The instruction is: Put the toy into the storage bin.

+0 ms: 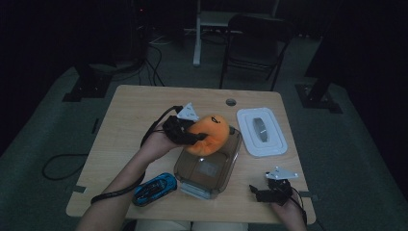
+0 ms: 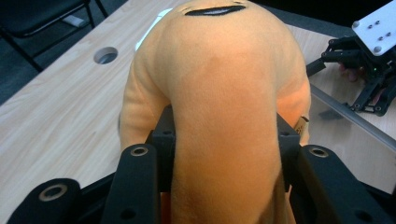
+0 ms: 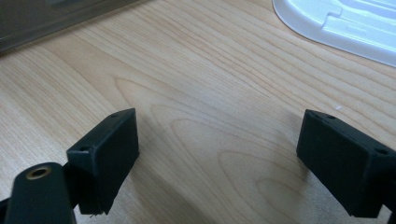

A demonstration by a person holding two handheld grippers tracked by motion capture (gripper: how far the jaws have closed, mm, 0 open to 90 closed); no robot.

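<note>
A: How is the orange plush toy point(image 1: 210, 133) expected to handle?

B: It is judged to be light and soft. In the left gripper view its body point(image 2: 224, 116) is seen pinched inward where the black jaws press on it, so the stuffing yields easily. Nothing fragile or slippery is suggested by the fuzzy fabric.

A: Where is it held, and where is it now?

B: It is clamped by the left gripper point(image 1: 192, 136) across a narrow part near one end, with the bulk bulging out beyond the jaws. It is carried above the far end of the clear plastic container point(image 1: 207, 166), which sits near the middle of the desk point(image 1: 130, 125), closer to the near edge. A grip through that squeezed waist is judged sound, since a soft toy cannot be held by its rounded surface alone.

A: Which way does it point?

B: Its long axis is seen running away from the left gripper toward the desk's right edge and slightly toward the far edge; the dark stitched slit lies at the far end.

A: And the other gripper?

B: The right gripper point(image 1: 266, 191) is rested near the desk's near right corner, its jaws spread wide over bare wood with nothing between them. The white lid point(image 1: 262, 131) lies toward the right edge, and a blue toy car point(image 1: 155, 188) near the near edge.
</note>
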